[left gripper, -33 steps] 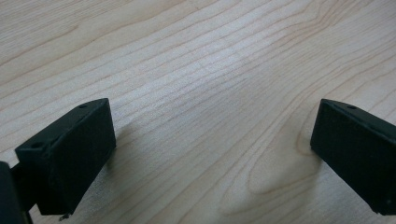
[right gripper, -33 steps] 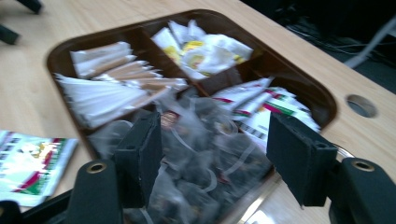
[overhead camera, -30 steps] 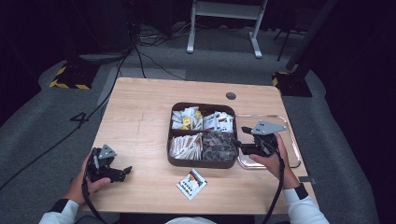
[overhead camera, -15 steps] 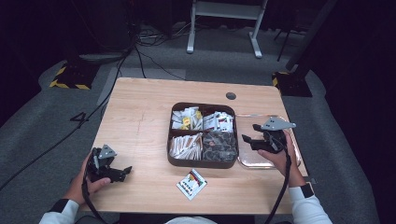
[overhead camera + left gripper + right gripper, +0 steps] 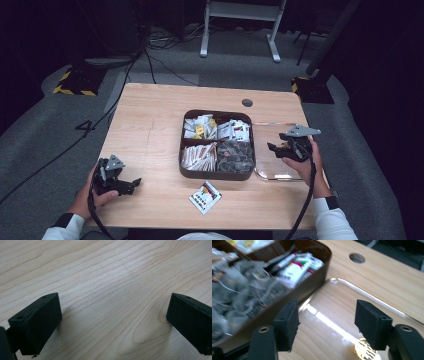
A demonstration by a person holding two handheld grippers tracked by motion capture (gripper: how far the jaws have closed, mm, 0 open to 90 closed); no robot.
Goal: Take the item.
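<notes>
Early days I'd say: right gripper point(image 5: 274, 148) hovers jaws apart, empty, over the clear tray point(image 5: 280, 172) beside the box point(image 5: 216, 174); left gripper point(image 5: 134, 183) idle, released, on the counter point(image 5: 150, 120).

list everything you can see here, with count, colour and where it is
table: 1, light wood, centre of the high view, with a round hole near its far edge
divided tray: 1, dark brown, four compartments, middle of the table
packets: many, white, yellow and red, in the two far compartments and the near left one
clear wrapped items: many, greyish, near right compartment
clear lid: 1, see-through, flat on the table to the right of the tray
loose packet: 1, white with coloured print, on the table in front of the tray
metal stand: 1, pale grey, on the floor beyond the table
left gripper: 1, black, open, near left of the table
right gripper: 1, black, open, over the clear lid
</notes>
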